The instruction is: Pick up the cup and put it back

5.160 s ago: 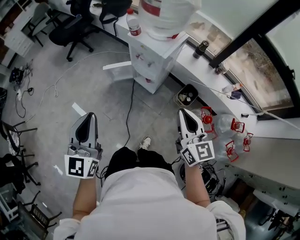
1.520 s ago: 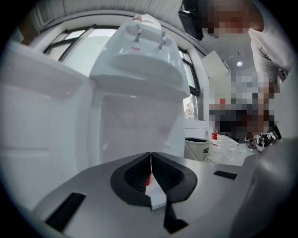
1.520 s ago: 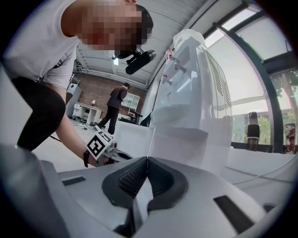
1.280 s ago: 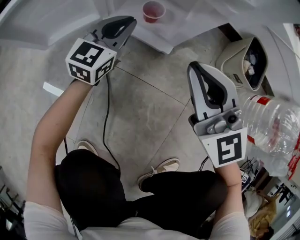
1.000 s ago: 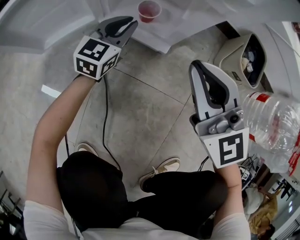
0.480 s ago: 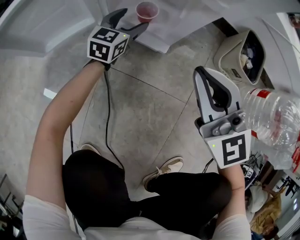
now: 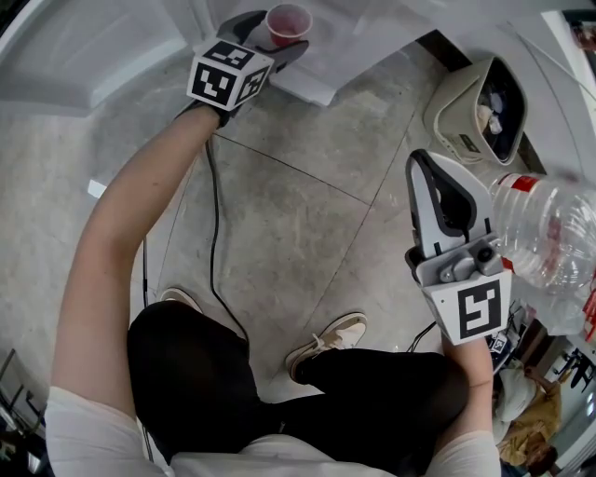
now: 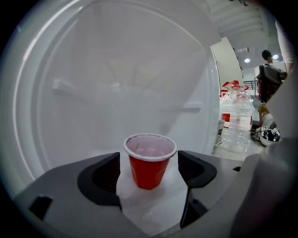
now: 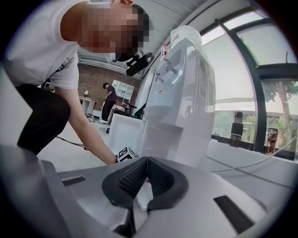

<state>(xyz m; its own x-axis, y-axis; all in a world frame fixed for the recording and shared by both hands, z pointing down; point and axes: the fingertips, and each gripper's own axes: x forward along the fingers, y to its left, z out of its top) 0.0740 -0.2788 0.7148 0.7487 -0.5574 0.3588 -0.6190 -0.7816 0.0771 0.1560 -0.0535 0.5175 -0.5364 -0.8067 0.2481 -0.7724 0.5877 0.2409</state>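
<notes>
One left arm (image 7: pixel 130 233) outstretched toward cup (image 7: pixel 288 23)

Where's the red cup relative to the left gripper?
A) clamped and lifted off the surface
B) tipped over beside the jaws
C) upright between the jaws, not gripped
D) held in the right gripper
C: the left gripper view shows the red cup standing upright on the white surface between the opening jaws of the left gripper, with neither pad pressing it.

A glossy red plastic cup (image 8: pixel 149 162) with a white rim stands on a smooth white plastic ledge (image 8: pixel 153 207); nearby, a clear, shiny plastic water bottle (image 7: pixel 549 242) and matt grey floor tiles (image 7: pixel 298 214).
</notes>
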